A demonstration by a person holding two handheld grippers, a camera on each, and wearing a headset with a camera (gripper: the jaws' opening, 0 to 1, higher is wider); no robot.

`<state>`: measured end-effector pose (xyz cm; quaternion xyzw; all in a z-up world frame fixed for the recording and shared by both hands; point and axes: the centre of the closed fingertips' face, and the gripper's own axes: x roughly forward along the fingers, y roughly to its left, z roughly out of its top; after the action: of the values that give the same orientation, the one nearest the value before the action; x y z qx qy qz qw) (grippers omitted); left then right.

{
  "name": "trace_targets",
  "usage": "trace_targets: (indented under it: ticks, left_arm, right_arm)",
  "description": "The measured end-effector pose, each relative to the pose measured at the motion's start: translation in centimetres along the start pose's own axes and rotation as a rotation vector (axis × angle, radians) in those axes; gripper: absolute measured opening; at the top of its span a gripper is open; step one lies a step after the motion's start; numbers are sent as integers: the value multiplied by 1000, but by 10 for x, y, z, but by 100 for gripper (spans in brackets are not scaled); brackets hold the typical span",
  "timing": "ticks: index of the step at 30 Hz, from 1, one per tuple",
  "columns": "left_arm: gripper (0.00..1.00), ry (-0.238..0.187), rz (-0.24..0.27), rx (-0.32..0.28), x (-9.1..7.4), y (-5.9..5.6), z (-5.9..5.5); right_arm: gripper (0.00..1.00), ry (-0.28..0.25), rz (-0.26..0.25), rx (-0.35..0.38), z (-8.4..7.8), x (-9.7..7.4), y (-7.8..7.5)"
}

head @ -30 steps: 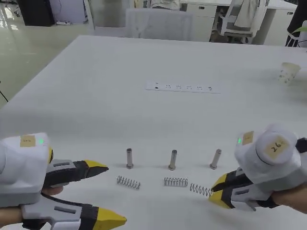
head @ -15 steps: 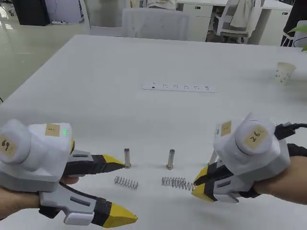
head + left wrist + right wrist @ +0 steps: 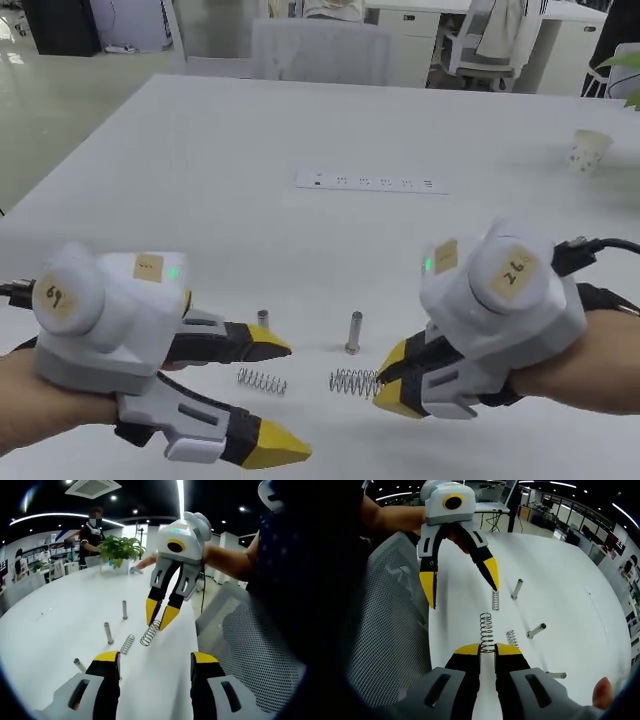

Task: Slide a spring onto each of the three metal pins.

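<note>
The right gripper (image 3: 487,650) is pinching one end of a spring (image 3: 486,630), leaving its bore free for a pin (image 3: 354,333). The left gripper (image 3: 290,400) is hovering open, lower left.

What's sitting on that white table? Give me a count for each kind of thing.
Metal pins: 3
Springs: 3
Power strip: 1
Paper cup: 1
Total: 8

- White worktable (image 3: 300,130) carrying a power strip (image 3: 370,182) and a paper cup (image 3: 585,152).
- Glossy floor (image 3: 60,100); a mesh-backed chair (image 3: 320,50) beyond.
- Ceiling strip light (image 3: 180,495); potted plant (image 3: 119,550) by the table.
</note>
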<state>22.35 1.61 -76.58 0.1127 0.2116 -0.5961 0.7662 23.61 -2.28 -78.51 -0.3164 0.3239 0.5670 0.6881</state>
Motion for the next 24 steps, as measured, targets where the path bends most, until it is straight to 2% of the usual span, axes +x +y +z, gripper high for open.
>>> trace_targets:
  ticks: [6,12,24]
  left_arm:
    - [46,-7,-6,25,4,0,6]
    - [41,-3,-14,41,10,-1,7]
    - [25,-8,-32,66,17,-1,8]
  right_arm:
    - [8,-3,12,-33,9,2,3]
    - [8,-5,24,-52,12,2,6]
    - [8,11,44,-76,10,0,10]
